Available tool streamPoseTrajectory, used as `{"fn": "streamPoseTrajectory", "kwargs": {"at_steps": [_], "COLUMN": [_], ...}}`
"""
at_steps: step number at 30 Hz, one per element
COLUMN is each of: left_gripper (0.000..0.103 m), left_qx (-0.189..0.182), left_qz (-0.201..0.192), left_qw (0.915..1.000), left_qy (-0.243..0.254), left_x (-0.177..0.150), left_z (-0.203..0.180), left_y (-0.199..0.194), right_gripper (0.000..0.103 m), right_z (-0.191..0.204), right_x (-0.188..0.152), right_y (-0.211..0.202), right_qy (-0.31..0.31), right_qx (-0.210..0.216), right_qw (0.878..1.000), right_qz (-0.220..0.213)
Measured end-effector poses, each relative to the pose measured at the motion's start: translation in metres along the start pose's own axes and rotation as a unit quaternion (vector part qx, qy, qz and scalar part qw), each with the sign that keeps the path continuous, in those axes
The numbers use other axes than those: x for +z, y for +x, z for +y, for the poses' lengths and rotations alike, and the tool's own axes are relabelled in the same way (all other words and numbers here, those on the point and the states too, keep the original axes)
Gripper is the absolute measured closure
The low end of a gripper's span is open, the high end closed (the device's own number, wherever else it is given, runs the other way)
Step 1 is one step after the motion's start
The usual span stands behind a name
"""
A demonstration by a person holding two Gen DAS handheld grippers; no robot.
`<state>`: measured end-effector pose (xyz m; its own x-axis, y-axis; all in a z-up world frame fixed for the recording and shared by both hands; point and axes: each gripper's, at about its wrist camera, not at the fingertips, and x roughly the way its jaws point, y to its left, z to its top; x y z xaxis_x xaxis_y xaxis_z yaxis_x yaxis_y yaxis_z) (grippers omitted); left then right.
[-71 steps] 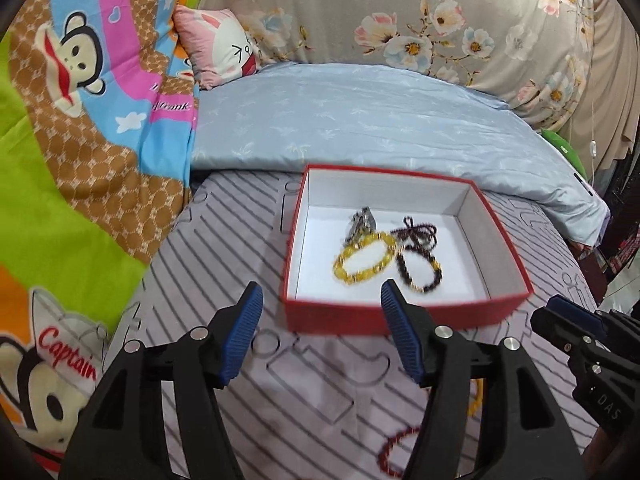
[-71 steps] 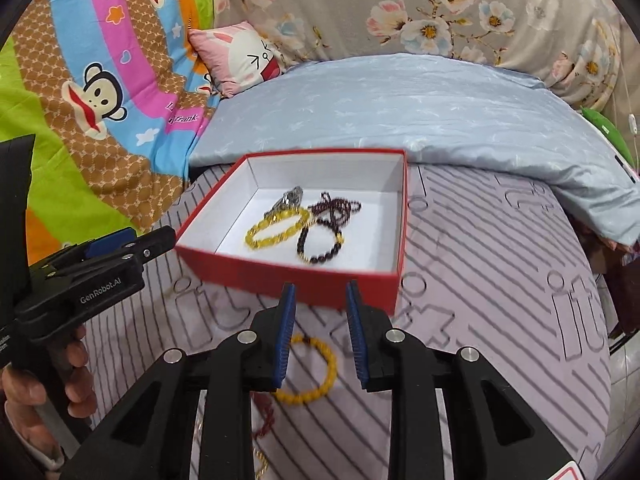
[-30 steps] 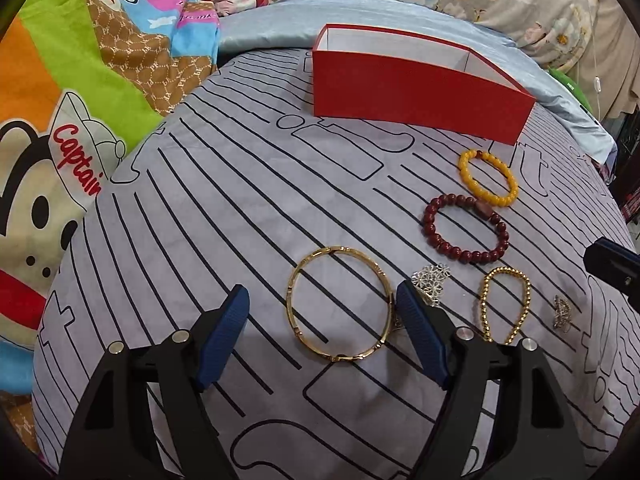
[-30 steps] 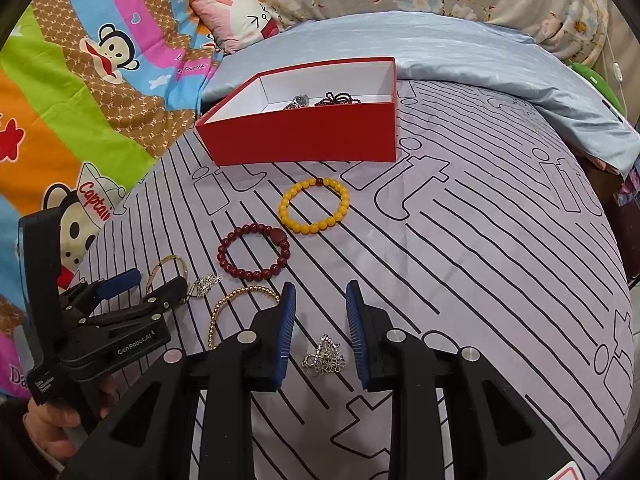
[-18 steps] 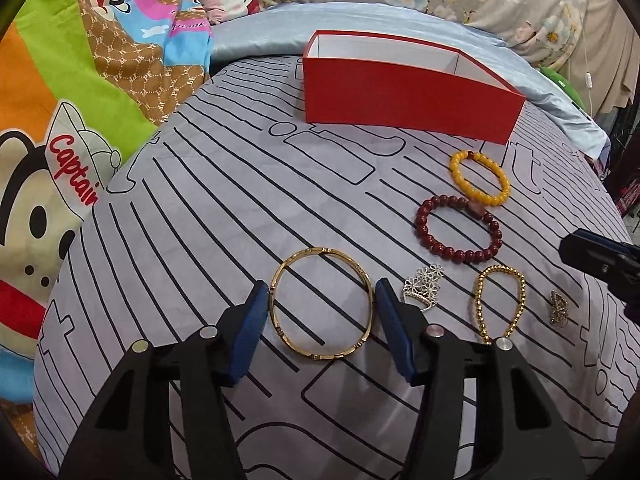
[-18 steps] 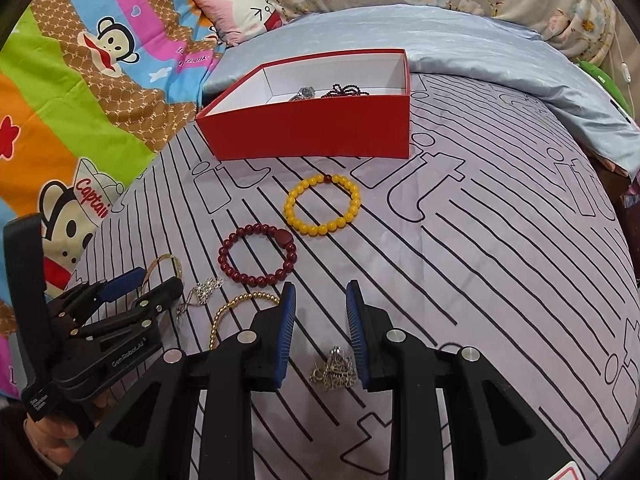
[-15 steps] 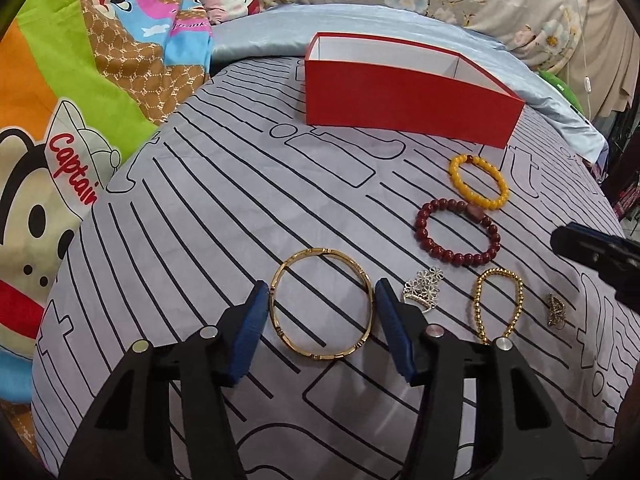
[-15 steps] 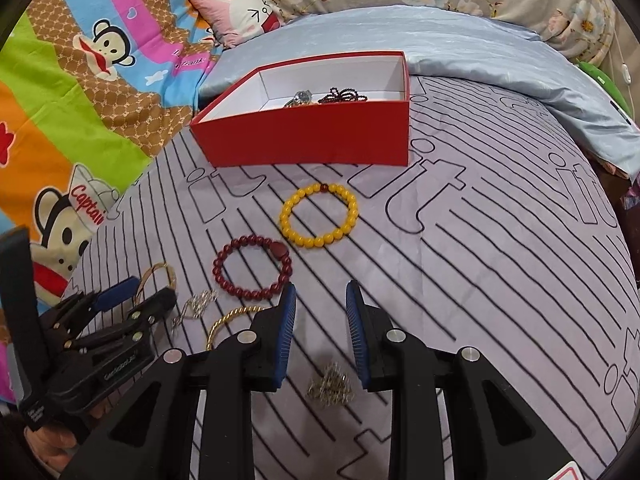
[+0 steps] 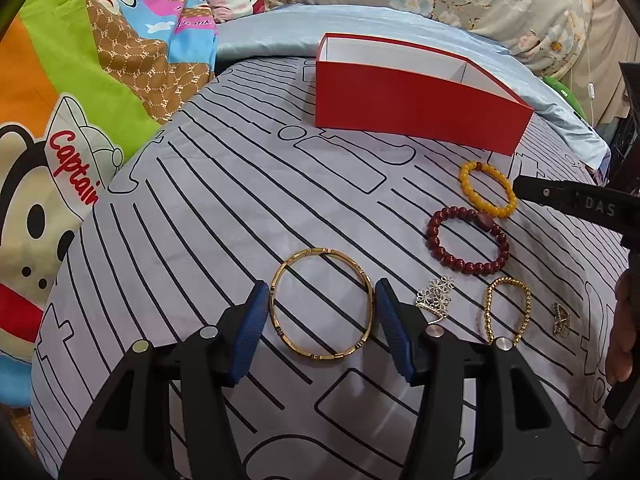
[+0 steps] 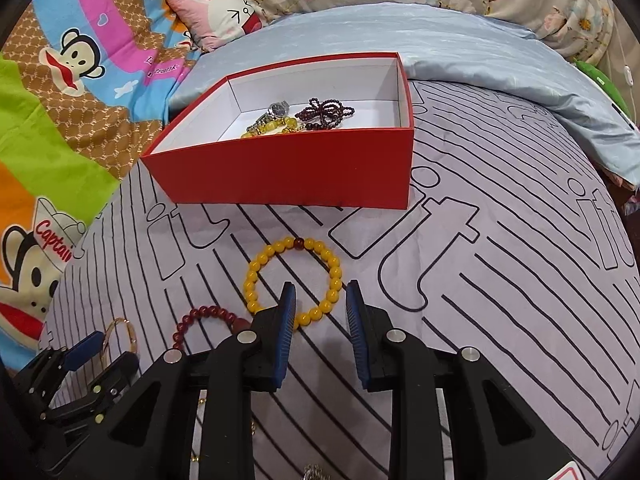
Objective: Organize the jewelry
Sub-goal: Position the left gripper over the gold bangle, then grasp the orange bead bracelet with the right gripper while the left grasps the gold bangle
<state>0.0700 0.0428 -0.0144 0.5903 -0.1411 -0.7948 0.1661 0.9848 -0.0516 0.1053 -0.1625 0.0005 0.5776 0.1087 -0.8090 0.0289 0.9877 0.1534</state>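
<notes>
The left gripper (image 9: 320,312) has closed in around the gold bangle (image 9: 322,303), and the right gripper (image 10: 320,300) has moved to the yellow bracelet (image 10: 294,280).

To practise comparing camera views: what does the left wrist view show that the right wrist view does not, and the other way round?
Left wrist only: the silver flower piece, the gold bead chain and the left gripper closed on the gold bangle.
Right wrist only: the watch and dark beads inside the red box.
Both: box, yellow bracelet, red bracelet.
</notes>
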Motion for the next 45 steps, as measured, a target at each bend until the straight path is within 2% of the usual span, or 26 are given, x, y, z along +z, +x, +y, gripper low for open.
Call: {"fn": "streamPoseTrajectory", "kwargs": {"at_steps": [6,8,14,23,27,37,45], "left_gripper": [0.05,0.05,0.05,0.05,0.05,0.05,0.05], "left_qx": [0.0,0.001,0.002,-0.005,-0.011,-0.032,-0.044], "left_qz": [0.0,0.0,0.001,0.004,-0.007,-0.039,-0.065], "left_qw": [1.0,1.0,1.0,1.0,0.9999,0.9987,0.9967], "left_qy": [0.0,0.0,-0.001,-0.007,-0.004,0.011,0.022], "left_x": [0.0,0.0,0.001,0.004,0.012,0.047,0.095], "left_z": [0.0,0.0,0.0,0.0,-0.005,-0.024,-0.037], "left_y": [0.0,0.0,0.001,-0.003,-0.014,-0.043,-0.053], "right_gripper": [0.079,0.089,0.096,0.097,0.097,0.097,0.097], "right_z": [-0.003,-0.004,-0.006,-0.012,-0.013,-0.009,-0.002], "right_x": [0.001,-0.001,-0.002,-0.001,0.002,0.022,0.054], "right_y": [0.011,0.014,0.014,-0.004,-0.022,-0.066,-0.09], "right_qy": [0.002,0.002,0.004,0.022,0.024,0.014,-0.002], "right_qx": [-0.005,-0.006,-0.008,0.001,0.005,0.017,0.027], "right_qw": [1.0,1.0,1.0,1.0,0.999,0.997,0.994], "right_qz": [0.008,0.012,0.013,-0.005,-0.024,-0.07,-0.105]}}
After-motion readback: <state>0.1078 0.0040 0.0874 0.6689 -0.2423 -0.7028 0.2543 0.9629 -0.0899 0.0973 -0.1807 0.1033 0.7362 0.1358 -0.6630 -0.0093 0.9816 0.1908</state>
